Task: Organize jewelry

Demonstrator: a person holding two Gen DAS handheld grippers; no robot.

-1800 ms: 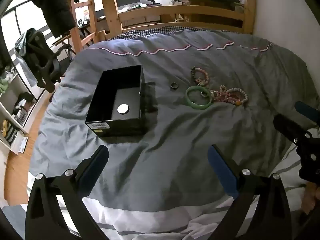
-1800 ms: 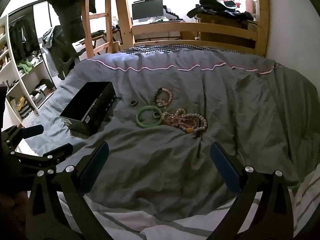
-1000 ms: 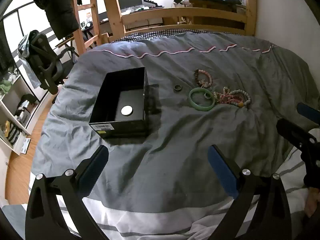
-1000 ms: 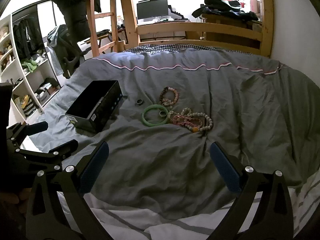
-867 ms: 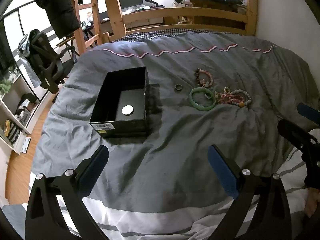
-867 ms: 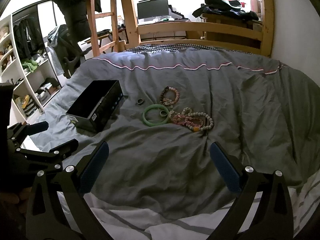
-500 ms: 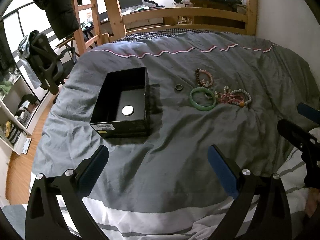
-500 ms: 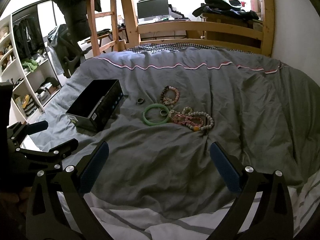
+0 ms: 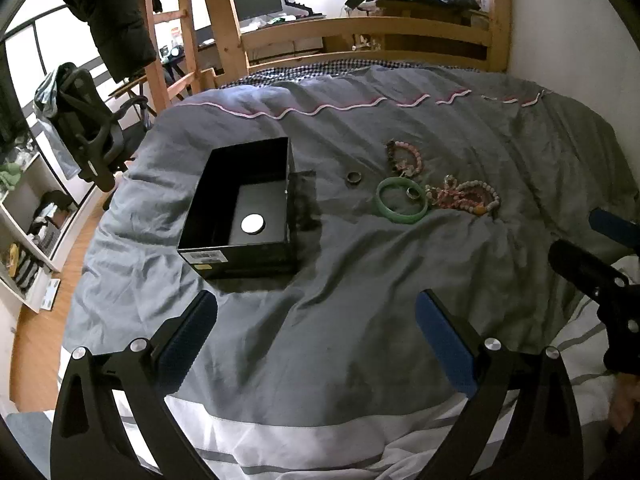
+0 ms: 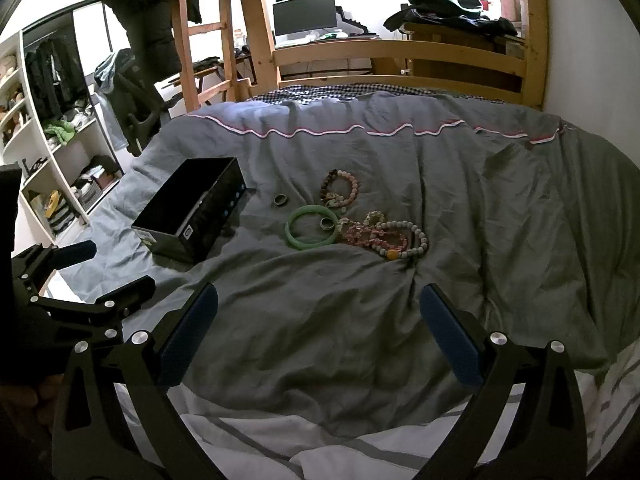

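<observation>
My left gripper (image 9: 316,324): jaws spread wide, nothing between them, above the near edge of the bed; its base is cut off by the frame.
My right gripper (image 10: 319,320): jaws equally wide apart and empty, low over the grey duvet (image 10: 460,184); in the left wrist view only its tips show at the right edge.
Black box (image 9: 244,208): open-topped, on the duvet to the left; a white round disc (image 9: 253,224) lies on its floor, what it is I cannot tell. Its near inner wall is hidden.
Green bangle (image 10: 313,227): flat on the duvet right of the box, a small ring (image 10: 327,223) inside its loop.
Second ring (image 10: 280,199): alone, between box and bangle.
Bead bracelets (image 10: 384,236): tangled heap touching the bangle's right side; I cannot count the strands.
Pink bead bracelet (image 10: 340,192): just beyond the bangle.
Bed frame (image 10: 400,60): wooden, farthest.
</observation>
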